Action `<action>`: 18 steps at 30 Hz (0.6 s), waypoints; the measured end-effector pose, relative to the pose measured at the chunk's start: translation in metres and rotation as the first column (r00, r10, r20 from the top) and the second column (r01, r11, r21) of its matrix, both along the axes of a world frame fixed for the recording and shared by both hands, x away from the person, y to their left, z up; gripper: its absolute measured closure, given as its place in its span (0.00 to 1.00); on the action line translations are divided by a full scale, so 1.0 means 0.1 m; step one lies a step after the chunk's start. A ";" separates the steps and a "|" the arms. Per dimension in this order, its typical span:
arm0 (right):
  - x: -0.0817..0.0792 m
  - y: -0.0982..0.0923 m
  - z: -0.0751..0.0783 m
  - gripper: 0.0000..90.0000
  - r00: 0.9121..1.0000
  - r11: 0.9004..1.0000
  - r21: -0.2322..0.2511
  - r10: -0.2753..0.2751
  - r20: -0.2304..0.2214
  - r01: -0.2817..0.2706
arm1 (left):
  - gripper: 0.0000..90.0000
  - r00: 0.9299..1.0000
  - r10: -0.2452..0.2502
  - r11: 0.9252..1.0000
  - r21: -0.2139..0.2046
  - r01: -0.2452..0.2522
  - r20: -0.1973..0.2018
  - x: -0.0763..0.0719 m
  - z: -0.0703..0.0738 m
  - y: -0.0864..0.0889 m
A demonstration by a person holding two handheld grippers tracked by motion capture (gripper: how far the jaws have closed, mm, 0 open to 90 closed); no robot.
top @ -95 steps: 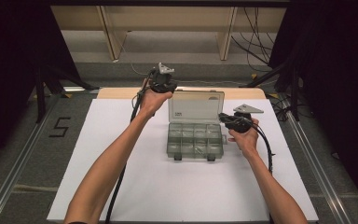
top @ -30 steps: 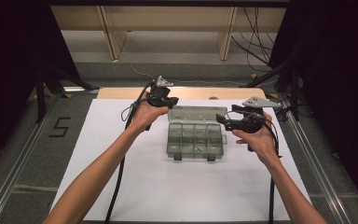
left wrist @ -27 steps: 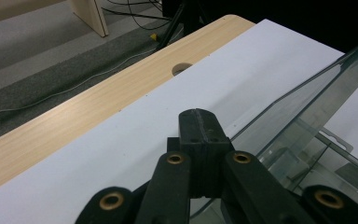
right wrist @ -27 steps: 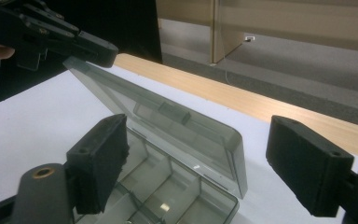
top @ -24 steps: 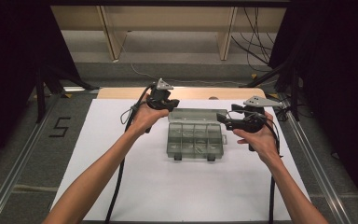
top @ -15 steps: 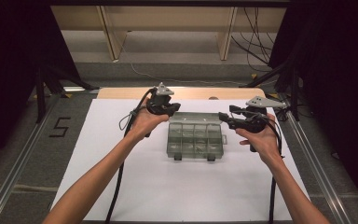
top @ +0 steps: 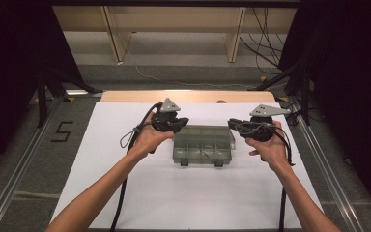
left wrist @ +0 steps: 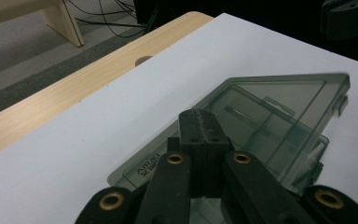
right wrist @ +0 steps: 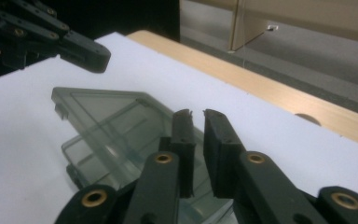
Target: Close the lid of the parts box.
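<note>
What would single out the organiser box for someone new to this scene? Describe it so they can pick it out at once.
Start at the white table under the high view. Near its middle, between the left gripper and the right gripper, lies the organiser box. It is the one smoky see-through plastic case there, flat, divided into small compartments, its lid nearly shut, two latches on its near edge.

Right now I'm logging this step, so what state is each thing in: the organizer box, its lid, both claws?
Organizer box: flat on the table, compartments' contents unclear.
Lid: nearly shut, slightly ajar.
Left claw: jaws shut, above the lid's edge, gripping nothing.
Right claw: jaws have just been closing, narrow gap left, nothing between them.
</note>
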State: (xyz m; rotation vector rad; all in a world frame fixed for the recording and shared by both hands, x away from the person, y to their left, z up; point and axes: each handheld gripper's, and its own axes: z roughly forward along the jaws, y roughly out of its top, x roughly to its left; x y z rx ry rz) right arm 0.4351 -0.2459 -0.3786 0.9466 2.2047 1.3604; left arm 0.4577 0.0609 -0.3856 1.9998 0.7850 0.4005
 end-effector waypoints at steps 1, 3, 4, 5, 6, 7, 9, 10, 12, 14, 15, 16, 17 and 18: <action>-0.01 0.00 -0.02 0.95 1.000 1.000 -0.001 0.008 -0.001 -0.008 | 0.99 1.000 0.007 1.000 -0.014 -0.007 -0.004 -0.03 -0.02 0.00; -0.02 0.01 -0.05 0.97 1.000 1.000 -0.020 0.015 -0.014 -0.016 | 0.99 1.000 -0.003 1.000 -0.010 0.003 -0.007 -0.06 -0.06 0.02; -0.03 0.00 -0.08 0.97 1.000 0.999 -0.029 0.020 -0.018 -0.021 | 0.99 1.000 0.000 1.000 -0.013 0.000 -0.007 -0.07 -0.07 0.03; -0.04 0.00 -0.09 0.97 1.000 0.999 -0.031 0.022 -0.018 -0.022 | 1.00 1.000 0.000 1.000 -0.016 0.000 -0.010 -0.09 -0.10 0.04; -0.05 0.00 -0.12 0.98 0.999 0.999 -0.040 0.021 -0.024 -0.022 | 0.99 1.000 -0.004 1.000 -0.018 0.004 -0.010 -0.10 -0.12 0.05; -0.06 0.00 -0.13 0.98 0.999 0.999 -0.042 0.024 -0.031 -0.026 | 1.00 1.000 -0.011 1.000 -0.019 0.011 -0.021 -0.12 -0.14 0.07; -0.09 0.00 -0.18 0.99 0.999 0.998 -0.053 0.030 -0.045 -0.033 | 1.00 1.000 0.007 0.999 -0.041 -0.008 -0.018 -0.16 -0.20 0.08; -0.09 -0.01 -0.20 0.99 0.998 0.997 -0.059 0.040 -0.045 -0.042 | 1.00 1.000 0.006 0.999 -0.044 -0.007 -0.020 -0.17 -0.22 0.09; -0.11 -0.02 -0.24 1.00 0.998 0.997 -0.066 0.040 -0.050 -0.043 | 1.00 1.000 -0.003 0.999 -0.033 0.003 -0.022 -0.19 -0.26 0.12; -0.13 -0.02 -0.29 1.00 0.997 0.997 -0.067 0.043 -0.063 -0.047 | 1.00 1.000 -0.003 0.999 -0.037 0.002 -0.029 -0.20 -0.30 0.15; -0.14 -0.02 -0.31 1.00 0.997 0.996 -0.073 0.047 -0.069 -0.052 | 1.00 0.999 -0.004 0.999 -0.045 0.003 -0.033 -0.21 -0.33 0.17; -0.15 -0.02 -0.33 1.00 0.996 0.995 -0.083 0.049 -0.071 -0.055 | 0.99 0.999 0.005 0.999 -0.046 -0.007 -0.033 -0.21 -0.35 0.19; -0.15 -0.02 -0.35 1.00 0.996 0.995 -0.086 0.052 -0.074 -0.059 | 1.00 0.999 0.012 0.998 -0.061 -0.015 -0.040 -0.21 -0.36 0.21; -0.16 -0.02 -0.36 1.00 0.996 0.995 -0.084 0.046 -0.075 -0.052 | 1.00 0.999 0.015 0.998 -0.062 -0.018 -0.047 -0.22 -0.37 0.23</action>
